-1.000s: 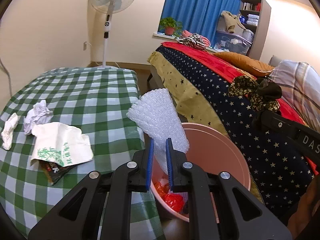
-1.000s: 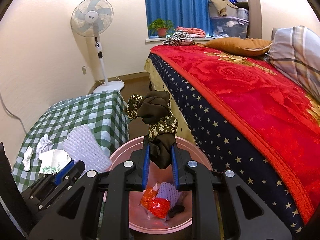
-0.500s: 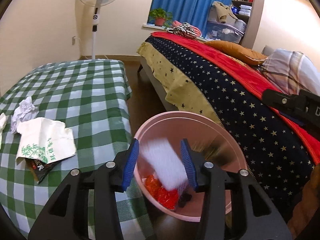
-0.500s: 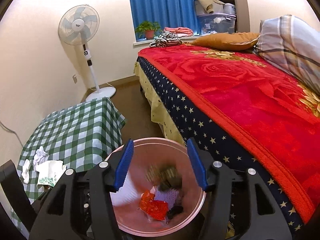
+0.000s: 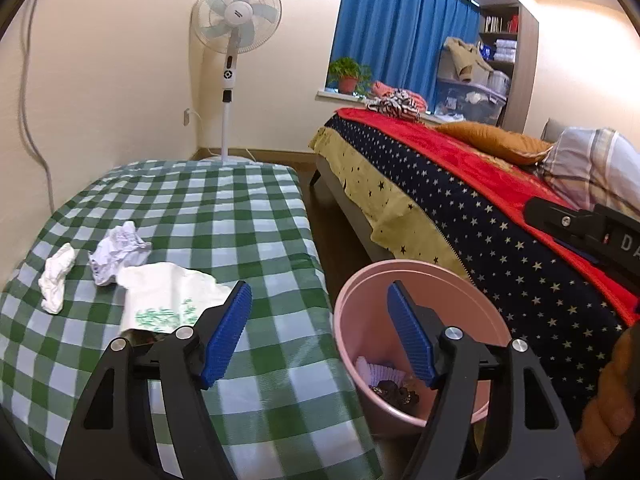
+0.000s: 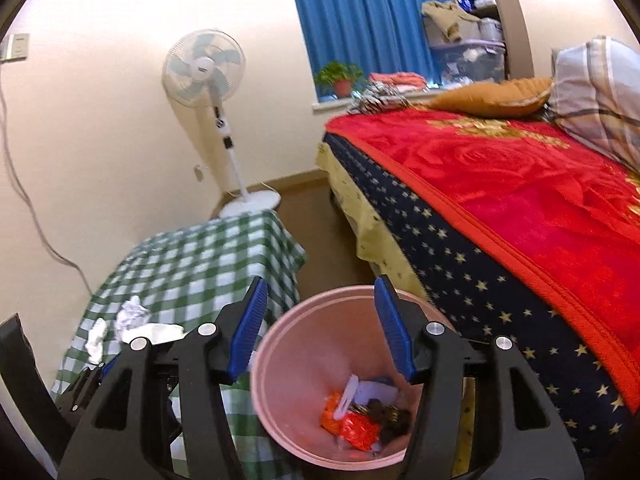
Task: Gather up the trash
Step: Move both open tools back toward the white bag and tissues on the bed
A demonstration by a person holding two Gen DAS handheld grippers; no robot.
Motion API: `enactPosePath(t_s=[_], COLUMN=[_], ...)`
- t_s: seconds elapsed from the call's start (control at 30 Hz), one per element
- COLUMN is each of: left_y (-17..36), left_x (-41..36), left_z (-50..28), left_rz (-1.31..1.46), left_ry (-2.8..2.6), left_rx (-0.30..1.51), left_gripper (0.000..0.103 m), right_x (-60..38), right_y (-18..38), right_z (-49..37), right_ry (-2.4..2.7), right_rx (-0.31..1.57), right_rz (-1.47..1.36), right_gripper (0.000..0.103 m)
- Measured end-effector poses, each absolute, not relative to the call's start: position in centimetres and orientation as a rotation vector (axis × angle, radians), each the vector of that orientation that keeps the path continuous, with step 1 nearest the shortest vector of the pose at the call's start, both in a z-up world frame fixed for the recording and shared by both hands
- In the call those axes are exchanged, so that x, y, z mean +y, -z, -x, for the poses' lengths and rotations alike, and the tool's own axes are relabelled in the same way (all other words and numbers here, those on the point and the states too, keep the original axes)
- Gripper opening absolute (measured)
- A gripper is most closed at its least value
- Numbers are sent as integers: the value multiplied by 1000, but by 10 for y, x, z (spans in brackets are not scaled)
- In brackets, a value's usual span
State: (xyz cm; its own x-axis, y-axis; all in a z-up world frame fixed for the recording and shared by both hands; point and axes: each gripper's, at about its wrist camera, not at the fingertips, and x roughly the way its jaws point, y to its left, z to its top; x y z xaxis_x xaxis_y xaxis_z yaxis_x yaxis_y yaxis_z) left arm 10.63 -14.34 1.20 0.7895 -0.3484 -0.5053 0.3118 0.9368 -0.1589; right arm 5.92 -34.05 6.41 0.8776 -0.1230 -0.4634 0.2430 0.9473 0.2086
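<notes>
Two handheld grippers hang over a pink bin that stands on the floor between a bench covered in a green-and-white checked cloth and a bed with a red blanket. The left gripper has its blue-padded fingers spread apart with nothing between them; they have just been opening. One finger sits over the edge of the bench, the other over the bin's mouth. The right gripper is also spread wide and empty, its fingers having just been opening, and it looks straight down into the bin. Inside the bin lie an orange-red wrapper, a piece of white bubble wrap and a dark patterned cloth bundle, all resting at the bottom. More trash lies on the bench, well to the left of the bin: a crumpled white paper ball, a twisted white tissue just beside it, and a flat white napkin with a green leaf print lying over a dark packet whose edge peeks out. A white standing fan stands against the far wall, beside a window with blue curtains.
</notes>
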Motion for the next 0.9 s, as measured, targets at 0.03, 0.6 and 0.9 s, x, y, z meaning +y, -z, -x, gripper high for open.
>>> enactPosePath(t_s=[0.03, 0.6, 0.9], left_y=[-13, -14, 0], left_x=[-137, -15, 38], left_z=[-104, -109, -112], left_rz=[61, 169, 246], left_ry=[332, 35, -126], left_rx=[549, 569, 588], left_gripper=[69, 50, 35], right_x=[-337, -244, -179], right_y=[-65, -38, -1], right_z=[-58, -94, -127], right_ry=[188, -75, -240], right_rx=[455, 560, 644], right_rz=[-260, -213, -103], right_gripper=[60, 45, 43])
